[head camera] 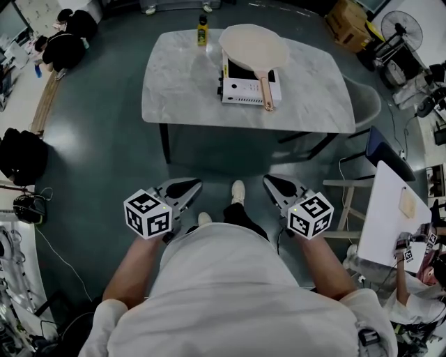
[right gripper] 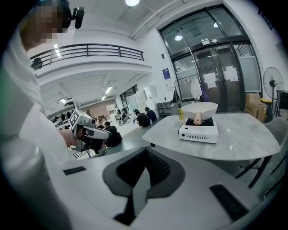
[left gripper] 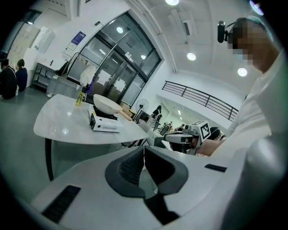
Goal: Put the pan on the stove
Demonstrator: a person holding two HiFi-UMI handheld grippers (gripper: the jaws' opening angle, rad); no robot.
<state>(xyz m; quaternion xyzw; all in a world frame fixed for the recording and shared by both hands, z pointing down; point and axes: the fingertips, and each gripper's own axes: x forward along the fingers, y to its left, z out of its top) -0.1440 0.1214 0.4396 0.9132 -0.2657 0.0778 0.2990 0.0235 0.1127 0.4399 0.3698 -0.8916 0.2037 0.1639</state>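
A cream pan (head camera: 252, 45) with a wooden handle (head camera: 267, 90) rests on top of the white portable stove (head camera: 251, 87) on the marble table (head camera: 181, 90). The left gripper view shows the pan (left gripper: 107, 104) on the stove (left gripper: 104, 123) in the distance. So does the right gripper view, with pan (right gripper: 199, 108) and stove (right gripper: 199, 129). My left gripper (head camera: 187, 188) and right gripper (head camera: 276, 184) hang close to my body, well short of the table. Both are shut with nothing between their pads (left gripper: 130, 168) (right gripper: 157, 168).
A yellow bottle (head camera: 202, 31) stands at the table's far edge, left of the stove. A grey chair (head camera: 367, 104) sits at the table's right end, and a white side table (head camera: 390, 209) further right. People sit on the floor at far left (head camera: 70, 35). A fan (head camera: 401, 28) and boxes (head camera: 348, 17) stand at back right.
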